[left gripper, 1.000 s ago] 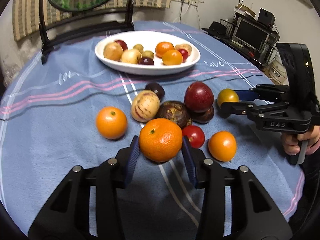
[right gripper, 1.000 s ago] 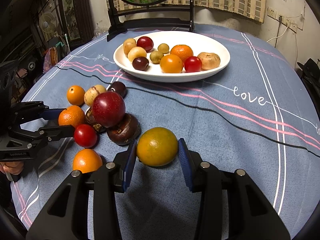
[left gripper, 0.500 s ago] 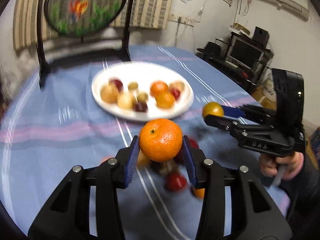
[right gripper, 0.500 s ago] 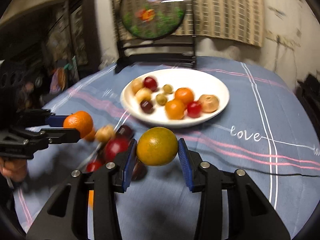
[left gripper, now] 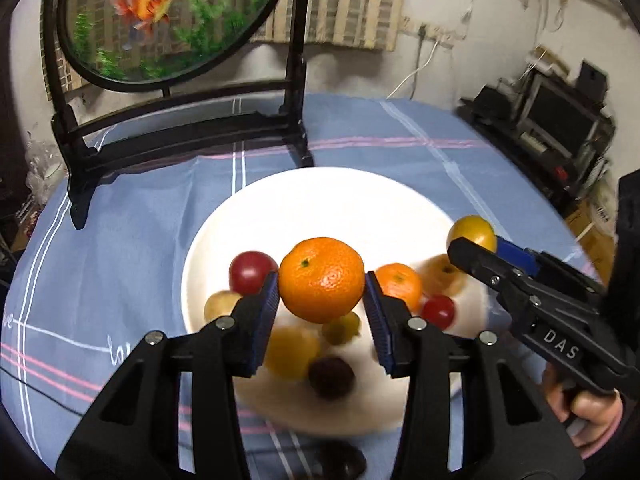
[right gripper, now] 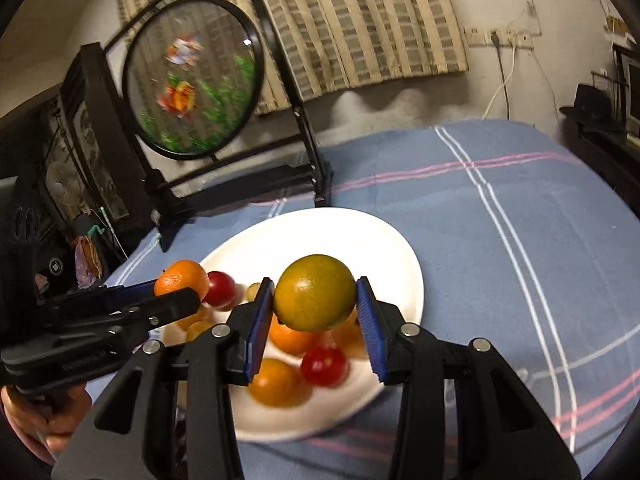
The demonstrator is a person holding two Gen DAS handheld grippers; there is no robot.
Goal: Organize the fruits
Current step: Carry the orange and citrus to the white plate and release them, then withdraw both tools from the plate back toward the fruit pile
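While the orange [left gripper: 321,279] sits clamped between the left gripper's [left gripper: 322,300] blue pads above the plate [left gripper: 320,196], a yellow-green fruit [right gripper: 315,292] is pinched in the right gripper [right gripper: 316,312], also over it. Red, orange, yellow and dark fruits lie blurred on the plate, which rests on a blue cloth [right gripper: 500,208].

1 plate [left gripper: 248,208], 2 tongs w/ 1 fruit each, approx 8 fruits on plate.
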